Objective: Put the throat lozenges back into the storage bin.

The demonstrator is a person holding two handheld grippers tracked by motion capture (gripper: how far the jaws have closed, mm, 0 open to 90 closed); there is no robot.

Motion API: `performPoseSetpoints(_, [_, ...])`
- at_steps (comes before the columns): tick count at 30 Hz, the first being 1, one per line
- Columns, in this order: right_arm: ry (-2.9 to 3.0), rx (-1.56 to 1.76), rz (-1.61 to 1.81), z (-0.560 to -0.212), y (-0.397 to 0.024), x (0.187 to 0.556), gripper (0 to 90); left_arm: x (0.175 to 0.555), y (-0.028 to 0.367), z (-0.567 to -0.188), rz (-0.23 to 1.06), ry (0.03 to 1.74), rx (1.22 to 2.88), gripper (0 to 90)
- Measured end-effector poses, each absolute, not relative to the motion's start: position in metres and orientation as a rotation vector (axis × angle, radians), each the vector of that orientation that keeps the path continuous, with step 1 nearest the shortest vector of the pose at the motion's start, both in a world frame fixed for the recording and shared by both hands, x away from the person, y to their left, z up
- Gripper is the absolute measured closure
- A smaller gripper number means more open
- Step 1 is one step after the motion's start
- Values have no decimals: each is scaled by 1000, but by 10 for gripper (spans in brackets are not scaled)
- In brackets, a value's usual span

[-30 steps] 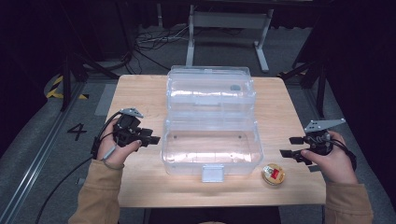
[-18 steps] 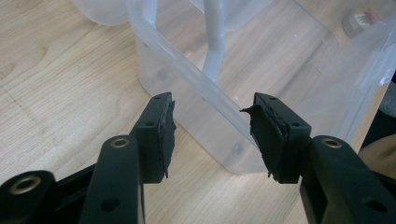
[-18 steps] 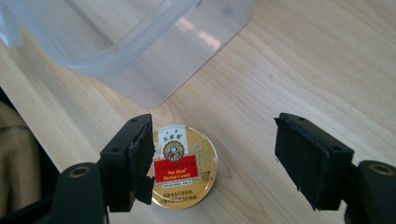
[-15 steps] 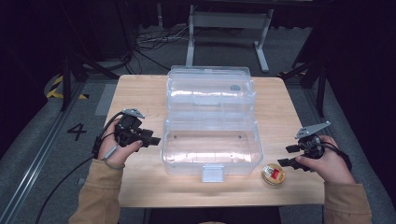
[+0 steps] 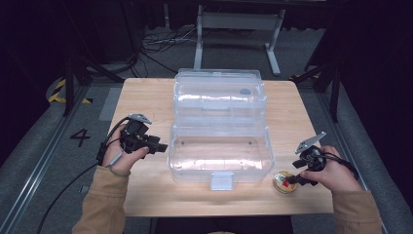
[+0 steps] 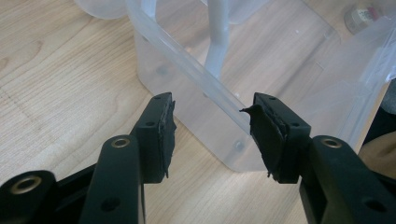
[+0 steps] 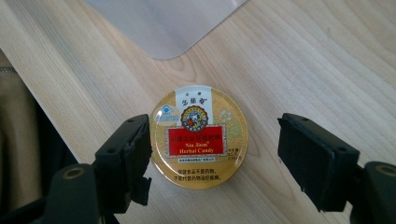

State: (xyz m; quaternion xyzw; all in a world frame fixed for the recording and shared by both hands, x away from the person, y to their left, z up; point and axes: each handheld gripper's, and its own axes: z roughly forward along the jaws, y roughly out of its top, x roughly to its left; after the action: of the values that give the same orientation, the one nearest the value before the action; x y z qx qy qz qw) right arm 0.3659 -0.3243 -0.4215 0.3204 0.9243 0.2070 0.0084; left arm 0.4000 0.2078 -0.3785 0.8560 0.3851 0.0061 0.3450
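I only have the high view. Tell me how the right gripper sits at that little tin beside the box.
Observer: The right gripper is open, with one jaw on each side of the tin.
Operator: Read me the lid.
Observer: It is gold, with a red band reading Nin Jiom Herbal Candy.
Operator: Now report the left gripper.
Observer: The left gripper is open too. Its jaws point at the end wall of the clear box without gripping it.

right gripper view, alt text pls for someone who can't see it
A round gold candy tin with a red label lies flat on the wooden table, between the open black jaws of the right gripper. A clear plastic corner shows at top.
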Motion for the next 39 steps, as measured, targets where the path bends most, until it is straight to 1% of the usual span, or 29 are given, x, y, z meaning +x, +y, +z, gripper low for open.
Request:
performPoseSetpoints(5, [2929, 975, 587, -430, -316, 367, 219, 401, 208, -380, 10, 1002, 2229, 502])
performPoseSetpoints(16, [2972, 935, 499, -442, -306, 367, 187, 402, 208, -382, 5, 1011, 2230, 502])
performPoseSetpoints(27, [2988, 918, 417, -453, -300, 368, 174, 402, 208, -383, 3, 1013, 2234, 500])
performPoseSetpoints(39, [3003, 856, 364, -462, -292, 367, 181, 403, 209, -384, 1, 1013, 2235, 496])
